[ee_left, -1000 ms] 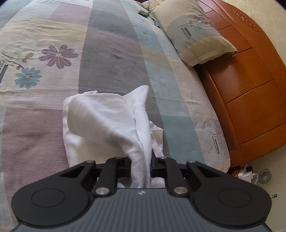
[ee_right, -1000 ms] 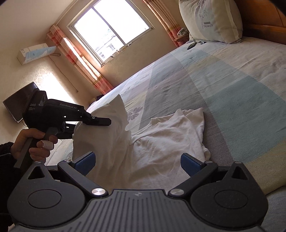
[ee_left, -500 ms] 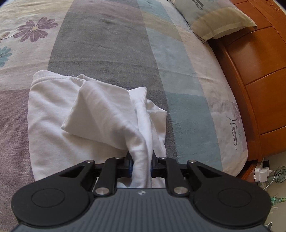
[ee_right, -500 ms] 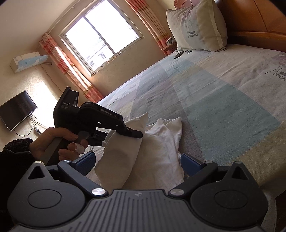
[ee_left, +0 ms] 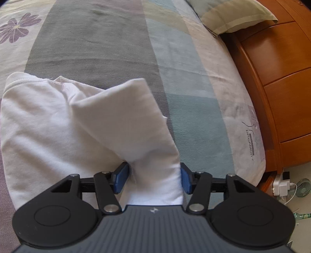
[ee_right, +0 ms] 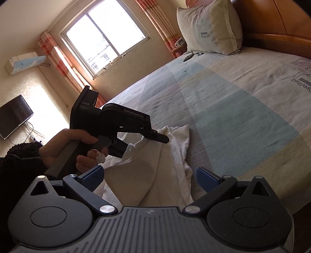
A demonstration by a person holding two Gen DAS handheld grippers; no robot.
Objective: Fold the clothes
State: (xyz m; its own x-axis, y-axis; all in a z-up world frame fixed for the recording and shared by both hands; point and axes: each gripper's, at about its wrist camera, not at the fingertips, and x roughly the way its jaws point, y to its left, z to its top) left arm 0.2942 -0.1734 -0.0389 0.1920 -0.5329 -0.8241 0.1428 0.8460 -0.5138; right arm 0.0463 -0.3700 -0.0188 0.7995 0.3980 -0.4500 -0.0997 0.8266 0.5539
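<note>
A white garment lies partly folded on the striped bedspread. One flap is laid over it and runs back between the pads of my left gripper. Those jaws are opening, and the blue pads stand just off the cloth. In the right wrist view a hand holds the left gripper low over the garment. My right gripper is open and hovers above the garment's near edge, gripping nothing.
A pillow leans at the wooden headboard to the right. A power strip and a small fan lie on the floor beside the bed. Window and TV are across the room.
The left gripper came down and forward with the raised flap, laid it over the garment, and its jaws went from shut on the cloth to parted. The right gripper barely moved.
</note>
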